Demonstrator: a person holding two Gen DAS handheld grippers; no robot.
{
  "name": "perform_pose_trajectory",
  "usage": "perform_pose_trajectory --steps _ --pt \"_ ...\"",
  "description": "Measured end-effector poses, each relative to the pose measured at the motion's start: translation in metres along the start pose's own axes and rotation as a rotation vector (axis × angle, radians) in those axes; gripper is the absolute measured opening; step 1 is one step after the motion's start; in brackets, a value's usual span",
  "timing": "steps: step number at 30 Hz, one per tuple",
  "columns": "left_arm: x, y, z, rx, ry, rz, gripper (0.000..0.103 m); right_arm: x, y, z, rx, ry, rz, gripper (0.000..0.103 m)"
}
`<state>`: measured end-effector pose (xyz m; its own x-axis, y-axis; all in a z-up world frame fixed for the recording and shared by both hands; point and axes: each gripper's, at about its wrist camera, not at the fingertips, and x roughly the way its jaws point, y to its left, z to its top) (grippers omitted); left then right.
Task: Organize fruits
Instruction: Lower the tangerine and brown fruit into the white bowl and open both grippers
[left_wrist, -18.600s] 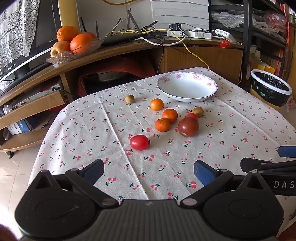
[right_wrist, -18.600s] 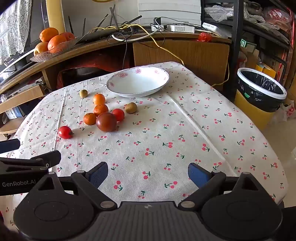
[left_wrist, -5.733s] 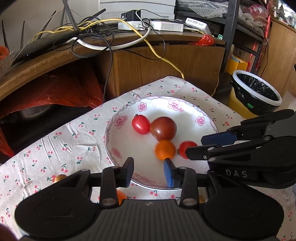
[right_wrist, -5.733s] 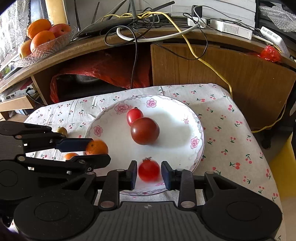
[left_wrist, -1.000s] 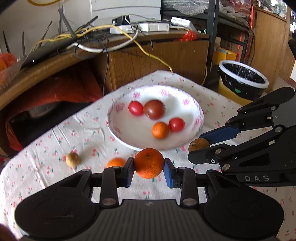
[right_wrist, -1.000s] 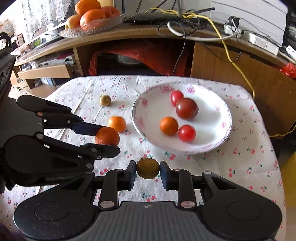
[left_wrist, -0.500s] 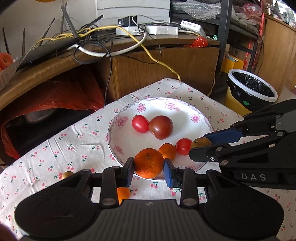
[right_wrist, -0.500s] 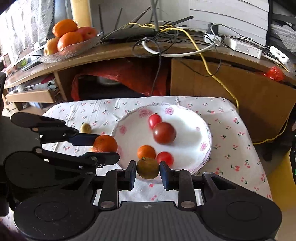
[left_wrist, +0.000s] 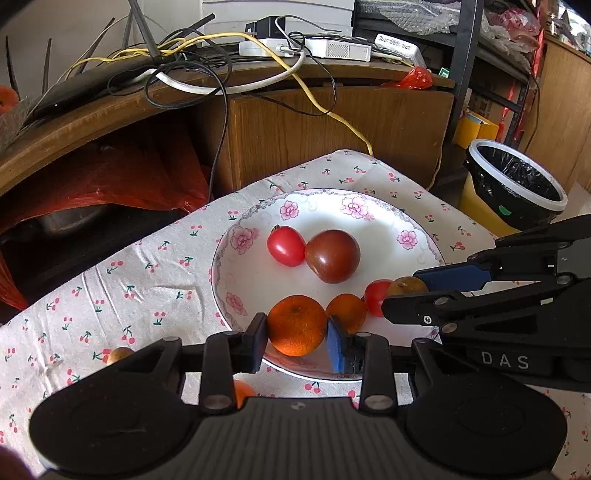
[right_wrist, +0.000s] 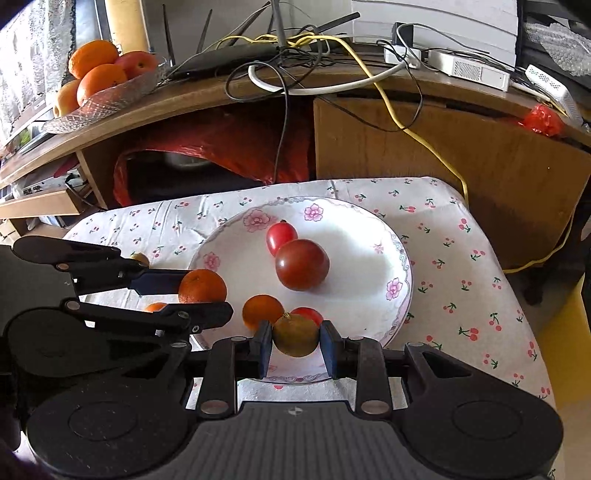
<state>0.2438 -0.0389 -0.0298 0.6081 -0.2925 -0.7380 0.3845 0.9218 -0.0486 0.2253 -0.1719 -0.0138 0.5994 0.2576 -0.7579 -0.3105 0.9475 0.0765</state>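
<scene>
A white flowered plate (left_wrist: 391, 221) (right_wrist: 369, 295) on the cherry-print tablecloth holds a small red tomato (left_wrist: 285, 245), a dark red tomato (left_wrist: 333, 256), a small orange (left_wrist: 345, 311) and another red tomato (left_wrist: 373, 297). My left gripper (left_wrist: 297, 338) is shut on an orange (left_wrist: 296, 324) over the plate's near edge. My right gripper (right_wrist: 295, 345) is shut on a brownish-green fruit (right_wrist: 295, 339) over the plate's near edge. Each gripper shows in the other's view.
A small brown fruit (left_wrist: 118, 355) and an orange (left_wrist: 243, 392) lie on the cloth left of the plate. A wooden desk with cables stands behind. A glass dish of oranges and apples (right_wrist: 99, 85) sits on it. A bin (left_wrist: 513, 184) stands at the right.
Both grippers have moved forward with their fruits and now hold them over the plate's near edge. The plate looks closer.
</scene>
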Motion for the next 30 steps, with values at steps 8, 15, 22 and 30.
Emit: perform_pose_trajectory --steps 8,15,22,30 --pt "0.001 -0.001 0.000 0.000 -0.007 0.011 0.043 0.004 -0.002 0.000 0.001 -0.011 -0.010 0.025" --pt "-0.007 0.001 0.003 0.003 -0.031 0.017 0.044 0.003 -0.003 0.000 0.005 -0.029 -0.014 0.026" --pt "-0.018 0.004 0.005 0.002 -0.047 0.019 0.046 -0.004 -0.006 0.000 0.017 -0.049 -0.027 0.026" --pt "-0.029 0.010 0.000 0.008 -0.046 0.025 0.047 -0.011 -0.013 0.002 0.050 -0.070 -0.041 0.026"
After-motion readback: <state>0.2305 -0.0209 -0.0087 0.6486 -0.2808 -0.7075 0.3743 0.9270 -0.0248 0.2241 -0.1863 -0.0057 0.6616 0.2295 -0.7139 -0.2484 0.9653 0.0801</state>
